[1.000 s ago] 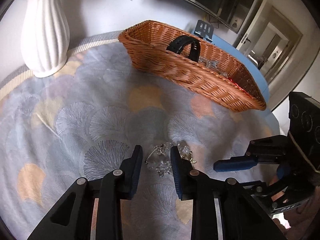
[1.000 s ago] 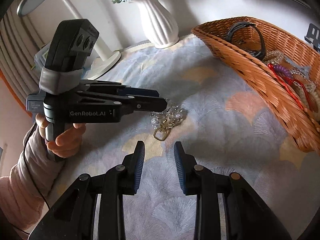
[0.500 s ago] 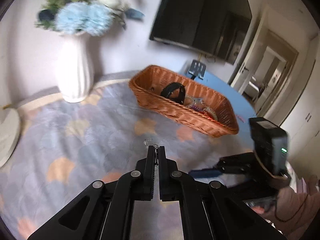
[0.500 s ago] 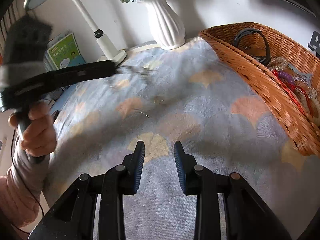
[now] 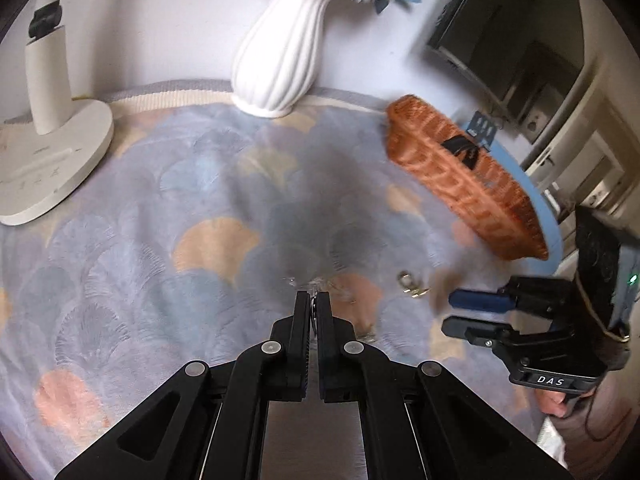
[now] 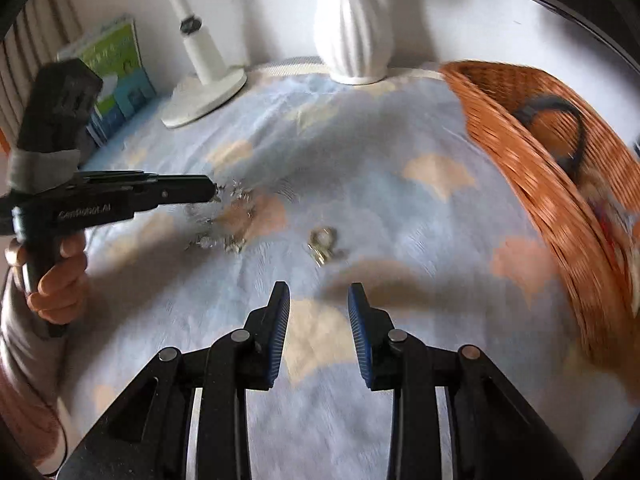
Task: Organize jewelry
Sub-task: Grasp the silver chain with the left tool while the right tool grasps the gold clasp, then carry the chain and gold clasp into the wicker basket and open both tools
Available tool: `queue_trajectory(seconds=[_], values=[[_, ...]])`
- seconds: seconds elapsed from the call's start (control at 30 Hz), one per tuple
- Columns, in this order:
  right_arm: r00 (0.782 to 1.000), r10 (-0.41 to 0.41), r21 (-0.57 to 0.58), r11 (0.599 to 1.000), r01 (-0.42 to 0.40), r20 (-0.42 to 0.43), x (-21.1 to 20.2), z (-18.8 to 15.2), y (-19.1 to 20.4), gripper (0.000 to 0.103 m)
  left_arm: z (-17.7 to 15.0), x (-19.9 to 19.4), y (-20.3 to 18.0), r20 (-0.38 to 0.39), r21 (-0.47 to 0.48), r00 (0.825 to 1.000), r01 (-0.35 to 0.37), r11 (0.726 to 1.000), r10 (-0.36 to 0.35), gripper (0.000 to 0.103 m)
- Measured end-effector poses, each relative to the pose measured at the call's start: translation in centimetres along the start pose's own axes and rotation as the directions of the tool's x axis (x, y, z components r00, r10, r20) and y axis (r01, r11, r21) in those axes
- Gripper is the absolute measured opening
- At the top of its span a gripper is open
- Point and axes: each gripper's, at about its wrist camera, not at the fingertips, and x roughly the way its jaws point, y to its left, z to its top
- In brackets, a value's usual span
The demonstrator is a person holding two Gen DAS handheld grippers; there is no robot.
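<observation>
Item in hand: crystal bracelet (image 6: 224, 216), a blurred string of clear beads, pinched at one end by the left tongs (image 5: 315, 300), the rest trailing down to the worktop (image 5: 168, 208).
Left tongs, state: jaws drawn almost together on the bracelet, only a sliver of gap; in the right wrist view they reached in from 9 o'clock with the beads spilling from the tip.
Right tongs, state: (image 6: 318, 300) spread wide, holding nothing, poised low over the cloth at 6 o'clock of their own view.
Loose piece: small gold clasp (image 6: 323, 242) lay apart from the beads on the cloth, just ahead of the right tongs; whether it belonged to the bracelet could not be told.
Destination: wicker basket (image 6: 532, 184) at 3 o'clock in the right wrist view, already carrying a black band (image 6: 560, 120) and other pieces too blurred to name.
Bystanders: white vase (image 5: 280, 52) at 12 o'clock, lamp base (image 5: 52, 160) at 10 o'clock in the left wrist view, both well apart from the beads.
Step judged: carrying the bracelet across to the basket.
Handling advice: the grip looked to be on a thin edge of the string, so a firm pinch and a slow, level sweep would suit; lift high enough for the hanging end to pass over the basket rim without snagging the weave.
Risk judged: beads slipping out mid-swing, or the tail dragging the clasp along the cloth.
Follow-up judged: right tongs were well placed to close on the clasp afterwards.
</observation>
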Motion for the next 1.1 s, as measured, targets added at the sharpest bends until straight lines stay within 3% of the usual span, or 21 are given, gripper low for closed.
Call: queue_trajectory(seconds=[0.13,0.17,0.2,0.3,0.43,0.53,0.67,0.77,0.83,0.9,0.93,1.1], values=[[0.999,-0.033,-0.023,0.999,0.034,0.031,1.2,0.9,0.1,0.031,-0.4,0.0,0.3,-0.001,-0.007,1.000,-0.015,1.000,0.015,0.003],[0.998,-0.041,-0.034,0.999,0.042,0.042,1.3,0.9,0.2,0.017,-0.3,-0.1,0.5,0.002,-0.011,1.000,-0.014,1.000,0.014,0.003],[0.998,-0.045,-0.048,0.998,0.048,0.049,1.4,0.9,0.5,0.013,-0.3,-0.2,0.6,0.005,-0.017,1.000,-0.010,1.000,0.010,0.003],[0.994,-0.084,-0.079,0.993,0.090,0.075,1.4,0.4,1.2,0.013,-0.2,-0.3,0.8,0.012,-0.036,1.000,0.017,0.999,-0.017,0.003],[0.996,-0.043,-0.040,0.998,0.047,0.079,0.3,-0.6,1.1,0.013,-0.1,-1.0,0.8,0.030,-0.052,0.992,0.127,0.991,-0.125,0.003],[0.994,0.005,0.027,1.000,-0.008,0.107,-1.7,-1.9,0.2,0.013,-0.1,-1.8,0.4,0.048,-0.049,0.970,0.241,0.969,-0.239,0.003],[0.989,0.006,0.069,0.998,-0.016,0.146,-5.1,-3.5,-1.3,0.013,0.2,-2.9,-0.9,0.067,-0.012,0.960,0.272,0.962,-0.270,0.003],[0.984,-0.029,0.084,0.996,0.014,0.177,-8.0,-4.9,-2.9,0.013,0.3,-3.8,-1.7,0.076,0.035,0.988,0.130,0.991,-0.133,0.003],[0.981,-0.039,0.089,0.996,0.023,0.190,-9.1,-5.7,-3.7,0.013,0.2,-3.5,-1.6,0.052,0.046,0.999,-0.002,0.999,0.000,0.013],[0.979,-0.035,0.100,0.995,0.015,0.201,-9.8,-6.4,-4.3,0.013,-0.1,-2.8,-1.7,0.035,0.083,0.993,-0.118,0.989,0.116,0.038],[0.978,-0.018,0.109,0.994,-0.004,0.206,-9.9,-6.7,-4.5,0.013,-0.4,-2.2,-1.8,0.025,0.114,0.987,-0.161,0.980,0.159,0.039],[0.980,0.016,0.103,0.994,-0.037,0.199,-9.4,-7.6,-4.2,0.013,-1.1,1.1,-2.4,-0.058,0.237,0.967,-0.226,0.945,0.246,0.039]])
